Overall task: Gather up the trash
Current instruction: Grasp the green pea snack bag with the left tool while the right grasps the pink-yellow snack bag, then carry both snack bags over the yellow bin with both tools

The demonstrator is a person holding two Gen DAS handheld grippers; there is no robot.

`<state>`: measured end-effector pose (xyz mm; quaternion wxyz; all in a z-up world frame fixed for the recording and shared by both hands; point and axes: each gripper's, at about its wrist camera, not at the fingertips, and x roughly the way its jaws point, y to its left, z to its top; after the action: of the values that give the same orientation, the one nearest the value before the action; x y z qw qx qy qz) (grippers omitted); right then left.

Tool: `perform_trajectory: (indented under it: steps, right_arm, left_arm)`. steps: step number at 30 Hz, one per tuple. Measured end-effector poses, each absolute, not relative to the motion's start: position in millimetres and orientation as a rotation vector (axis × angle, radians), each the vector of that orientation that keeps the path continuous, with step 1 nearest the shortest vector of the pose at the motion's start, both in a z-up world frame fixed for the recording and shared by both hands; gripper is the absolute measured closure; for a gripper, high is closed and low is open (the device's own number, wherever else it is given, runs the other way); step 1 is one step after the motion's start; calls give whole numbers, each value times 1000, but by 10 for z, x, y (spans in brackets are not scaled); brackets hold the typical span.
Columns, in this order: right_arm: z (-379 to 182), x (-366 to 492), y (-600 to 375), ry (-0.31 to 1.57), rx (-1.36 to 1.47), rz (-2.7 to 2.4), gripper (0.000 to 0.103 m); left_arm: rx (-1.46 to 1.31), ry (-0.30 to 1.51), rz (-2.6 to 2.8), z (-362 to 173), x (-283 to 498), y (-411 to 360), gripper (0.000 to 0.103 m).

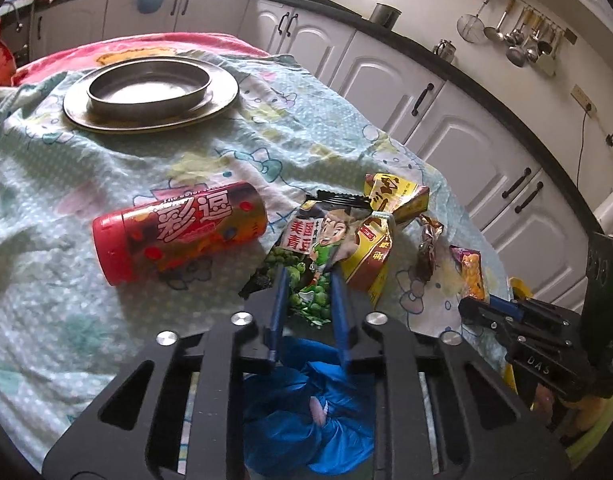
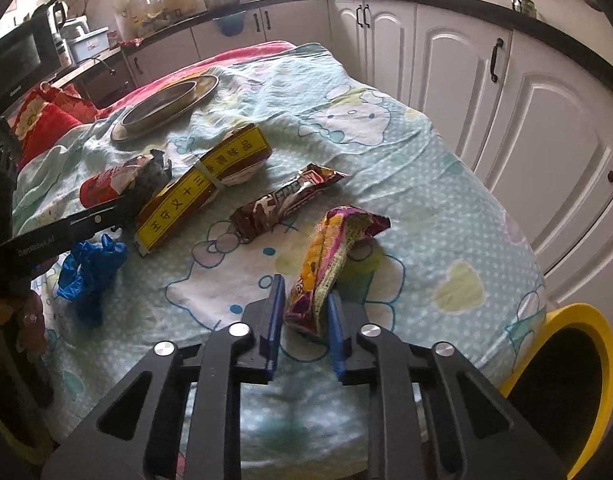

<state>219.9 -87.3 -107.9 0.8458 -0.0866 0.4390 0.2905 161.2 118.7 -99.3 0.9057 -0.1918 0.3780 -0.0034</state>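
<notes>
Tabletop [image 2: 386, 168]: we see it draped in a pale blue cartoon cloth, wrappers strewn over the near half, a steel plate at 11 o'clock in the far part.
Yellow bin [image 2: 602, 344]: its rim shows at 4 o'clock off the tabletop's edge in the right wrist view; we judge it the likely drop place.
Left gripper [image 1: 308, 276]: clenched on the green pea snack bag [image 1: 306, 248], near its lower end.
Right gripper [image 2: 306, 312]: clenched on the purple-yellow snack packet [image 2: 330, 256], pads pinching its near end.
Step in hand: both grips look set, so we would lift straight up first, clear of the cloth, then carry across; thin foil can slip, so keep the squeeze firm.
Pea bag axis: long axis runs from 6 toward 12 o'clock in the left wrist view, sealed black edge farthest off.
Packet axis: long axis rises from 6 toward 1 o'clock, crumpled far end tilted up.
Red canister [image 1: 178, 232]: lying on its side at 9 o'clock of the pea bag, cap toward 8 o'clock.
</notes>
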Motion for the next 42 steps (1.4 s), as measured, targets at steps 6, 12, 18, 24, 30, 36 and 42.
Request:
perform_trajectory:
  steps: [6,12,18,24,30,36,42]
  right_arm:
    - [-1054,2164,-939,924,-175,613,88]
    - [-981,2100,-989,906,-170,617,89]
    - [-836,1970,-997,868,-177,646,90]
    - [-672,1841,-993,820,-195,673,90]
    - [-522,1744,-1012,775,-203,685,90]
    - [-378,1673,-1079,738,-194,689,90]
    - [-266,1630,-1237,715,-164,675,90]
  left_arm:
    - [-388,745,-3,-907,1548,1176,100]
    - [-396,700,-6,-781,1449,1162,101]
    - [-390,659,-17,-625,1348,1124,101]
    - [-376,637,-45,-500,1259,1023,101]
    - [-351,630,-76,-421,1227,865,101]
    - [-330,626,-107,-353,1210,695,101]
    - [-310,626,-142,-314,1201,520,101]
